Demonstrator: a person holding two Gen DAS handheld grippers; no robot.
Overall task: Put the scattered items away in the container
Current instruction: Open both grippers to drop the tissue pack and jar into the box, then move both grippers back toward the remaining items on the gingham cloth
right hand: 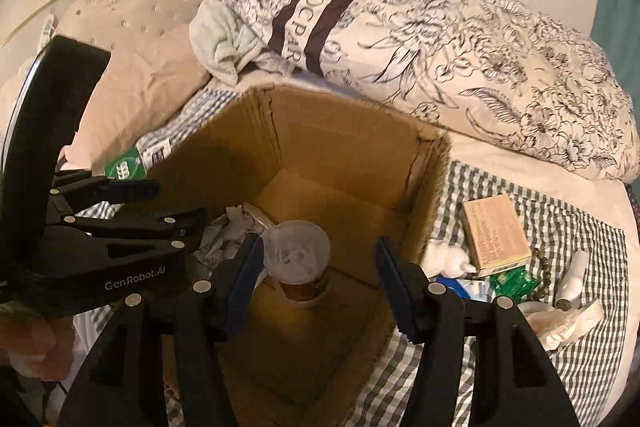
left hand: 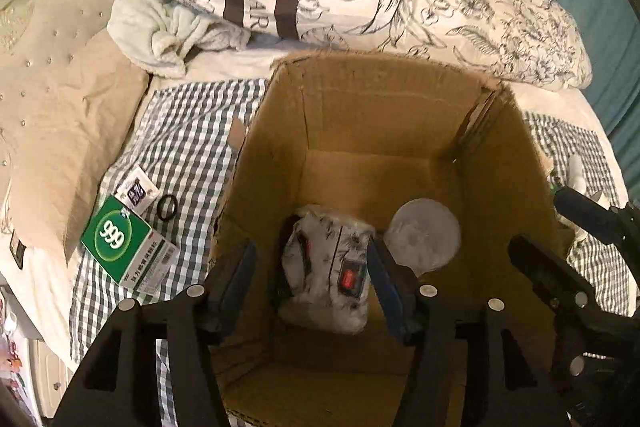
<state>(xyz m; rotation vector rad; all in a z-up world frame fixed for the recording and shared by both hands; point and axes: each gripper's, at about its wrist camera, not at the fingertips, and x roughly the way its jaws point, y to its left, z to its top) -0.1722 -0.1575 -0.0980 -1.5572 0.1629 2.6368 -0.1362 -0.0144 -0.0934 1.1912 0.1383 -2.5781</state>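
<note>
Scanning from the left of the checked bedspread [left hand: 192,131], there's the green 999 box [left hand: 120,239] lying flat beside a small white sachet [left hand: 136,190] and a black ring [left hand: 167,207], all 3 outside the cardboard box [left hand: 400,95] and waiting their turn! The green carton looks light and stiff, so a pinch across its short edges should hold; the ring is thin and low on the cloth, likely fiddly to pick up. Moving in, the left gripper [left hand: 310,279] hangs over the container with its jaws parted, and the white floral-print packet [left hand: 328,267] sits between them on the box floor, the pads not pressing on it, so it reads as let go. That packet looks soft and crinkly, no worry about dropping it. Just right of it stands a plastic cup with a clear lid [right hand: 298,259], brownish contents inside; upright, looking safely placed. The right gripper [right hand: 316,287] hovers above that cup, jaws apart and empty. Further right, outside the box wall, more clutter awaits: a small white figure [right hand: 444,259], a tan carton [right hand: 496,235], a green toy-like piece [right hand: 514,283] and a pale tube [right hand: 572,283]. The carton looks the easiest next grab, rigid and square; the figure may be fragile, so go gently.
</note>
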